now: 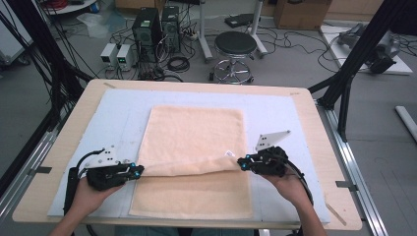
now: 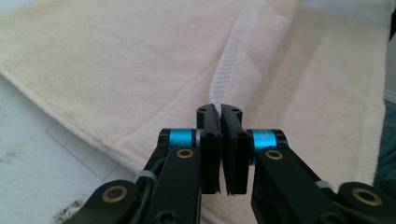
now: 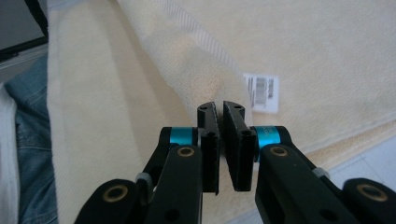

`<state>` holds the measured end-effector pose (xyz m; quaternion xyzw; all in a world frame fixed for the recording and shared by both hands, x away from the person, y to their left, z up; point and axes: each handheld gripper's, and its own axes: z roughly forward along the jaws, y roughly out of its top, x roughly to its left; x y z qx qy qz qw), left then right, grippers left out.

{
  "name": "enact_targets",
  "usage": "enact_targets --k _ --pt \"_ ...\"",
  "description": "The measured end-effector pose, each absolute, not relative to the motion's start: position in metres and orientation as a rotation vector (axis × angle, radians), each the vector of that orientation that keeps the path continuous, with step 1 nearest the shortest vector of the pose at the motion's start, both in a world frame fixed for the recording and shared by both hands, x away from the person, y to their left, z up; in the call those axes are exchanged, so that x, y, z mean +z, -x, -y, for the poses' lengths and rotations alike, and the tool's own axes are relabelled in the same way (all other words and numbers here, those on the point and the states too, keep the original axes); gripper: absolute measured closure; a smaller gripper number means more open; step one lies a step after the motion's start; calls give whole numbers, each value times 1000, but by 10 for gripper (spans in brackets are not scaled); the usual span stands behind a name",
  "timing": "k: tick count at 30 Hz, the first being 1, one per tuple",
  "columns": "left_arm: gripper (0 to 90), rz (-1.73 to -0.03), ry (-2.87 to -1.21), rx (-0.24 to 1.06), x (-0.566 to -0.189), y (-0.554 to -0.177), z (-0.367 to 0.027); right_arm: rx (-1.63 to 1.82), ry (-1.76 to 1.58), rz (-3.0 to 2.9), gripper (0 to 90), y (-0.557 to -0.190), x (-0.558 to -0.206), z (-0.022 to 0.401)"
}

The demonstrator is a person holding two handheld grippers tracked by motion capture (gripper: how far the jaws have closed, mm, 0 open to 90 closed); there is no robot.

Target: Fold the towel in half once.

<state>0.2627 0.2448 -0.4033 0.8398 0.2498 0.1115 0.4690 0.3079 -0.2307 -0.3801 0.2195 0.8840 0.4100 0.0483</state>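
- High view: a pale peach towel (image 1: 194,132) lies flat on the light blue mat (image 1: 118,118) that covers my counter (image 1: 83,105), its near edge raised into a low ridge that runs between my two hands.
- Left gripper view: my left tongs (image 2: 220,112) are clenched on the towel's ribbed hem where the fold begins, the cloth nipped thin between the jaws.
- Right gripper view: my right tongs (image 3: 220,108) are pinched tight on the opposite corner, just beside a small white barcode label (image 3: 260,92) sewn to the terry.
- High view again: my left tongs (image 1: 139,170) and right tongs (image 1: 242,162) sit at the two ends of the raised edge, with the rest of the towel resting flat behind and in front of it.
- Handling, as I judge it: the cloth is soft, light and limp, so it will sag between grips and drag on the mat; the firmer hem at the corners is the place to hold it, both ends carried level.
- Beyond the counter: a black stool (image 1: 235,46) and computer towers (image 1: 157,27) stand among cables on the grey floor.
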Motion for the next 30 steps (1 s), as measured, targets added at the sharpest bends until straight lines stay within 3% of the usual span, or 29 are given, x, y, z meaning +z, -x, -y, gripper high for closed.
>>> enact_targets --k 21,27,30 --pt "861 -525 -2060 283 -397 -197 -244 1332 -549 -2672 848 -234 -381 248" --pt "686 -560 -2067 272 -402 -199 -249 1394 -570 -2701 636 -235 -381 257" --pt "669 -576 -2081 255 -408 -208 -249 1348 -579 -2708 631 -241 -384 249"
